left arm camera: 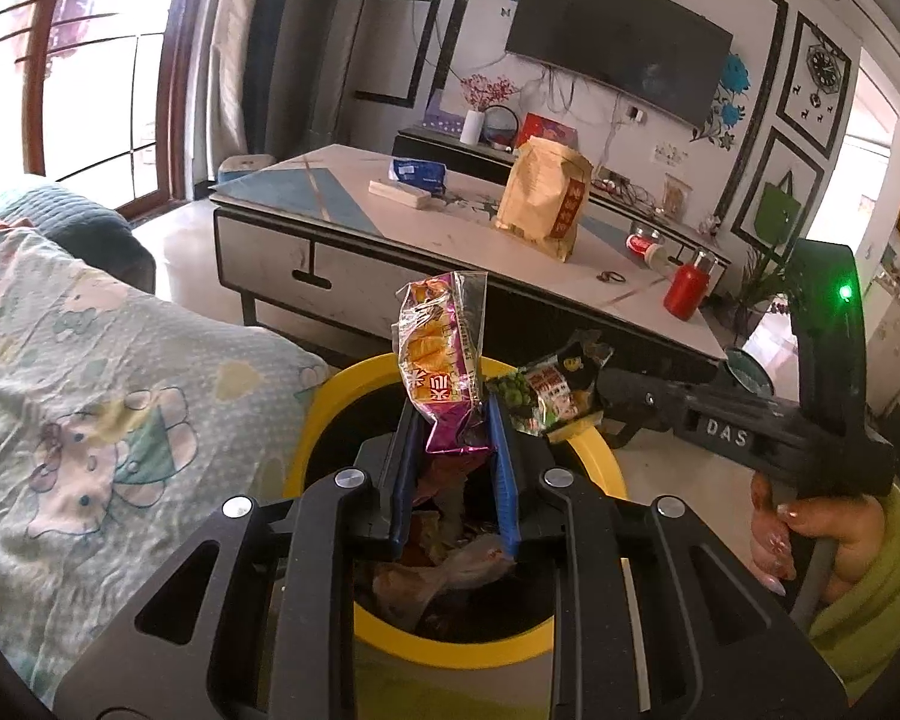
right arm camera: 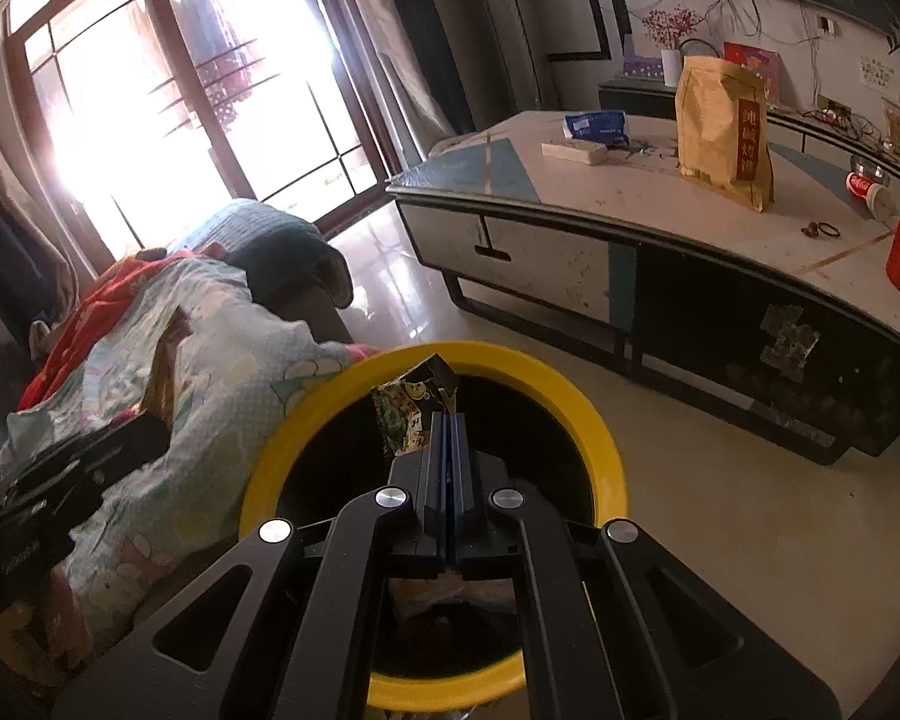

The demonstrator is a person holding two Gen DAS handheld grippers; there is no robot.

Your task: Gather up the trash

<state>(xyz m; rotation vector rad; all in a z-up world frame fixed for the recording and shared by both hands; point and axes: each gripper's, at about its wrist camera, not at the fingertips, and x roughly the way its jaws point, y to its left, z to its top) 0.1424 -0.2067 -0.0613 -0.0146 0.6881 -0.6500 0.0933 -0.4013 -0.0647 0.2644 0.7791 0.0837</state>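
Over the yellow-rimmed bin, the left gripper pinches a purple-orange snack wrapper while the right gripper clamps a green packet. Both await release; bin already holds litter.

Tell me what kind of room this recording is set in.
Most likely a home living room: a wall-mounted TV above a low cabinet, a coffee table with snacks, and a blanket-covered sofa beside a yellow-rimmed trash bin.
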